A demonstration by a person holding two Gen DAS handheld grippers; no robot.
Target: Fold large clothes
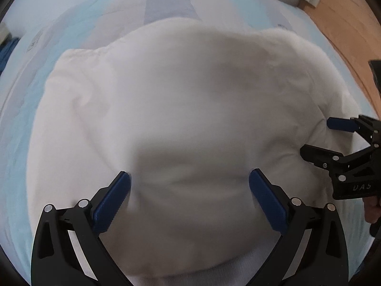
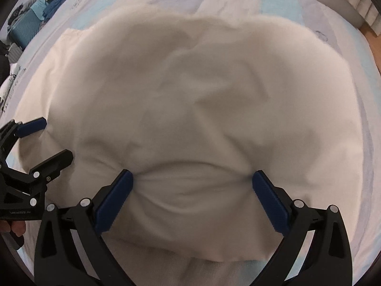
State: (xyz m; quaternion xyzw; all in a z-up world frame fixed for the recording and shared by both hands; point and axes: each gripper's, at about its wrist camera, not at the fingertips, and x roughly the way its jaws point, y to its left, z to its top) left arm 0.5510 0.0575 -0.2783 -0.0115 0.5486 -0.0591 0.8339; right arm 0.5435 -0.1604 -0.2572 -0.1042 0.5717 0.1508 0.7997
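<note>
Fold partly made: white garment [image 1: 181, 100] lies doubled on bed [image 1: 78, 12], both grippers' fingers [image 1: 112, 200] [image 2: 114, 202] spread, pressing cloth; further folds remain.

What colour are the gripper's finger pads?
Dark blue pads, clearest in the right wrist view.

A plain white garment [image 1: 181, 90] lies on a pale blue-and-white bedsheet [image 1: 71, 12] beside a brown wooden floor [image 1: 345, 31].

One white garment [image 1: 181, 100]; two grippers, left gripper [image 1: 189, 186] and right gripper [image 2: 193, 186]; one bed [image 1: 71, 19].
</note>
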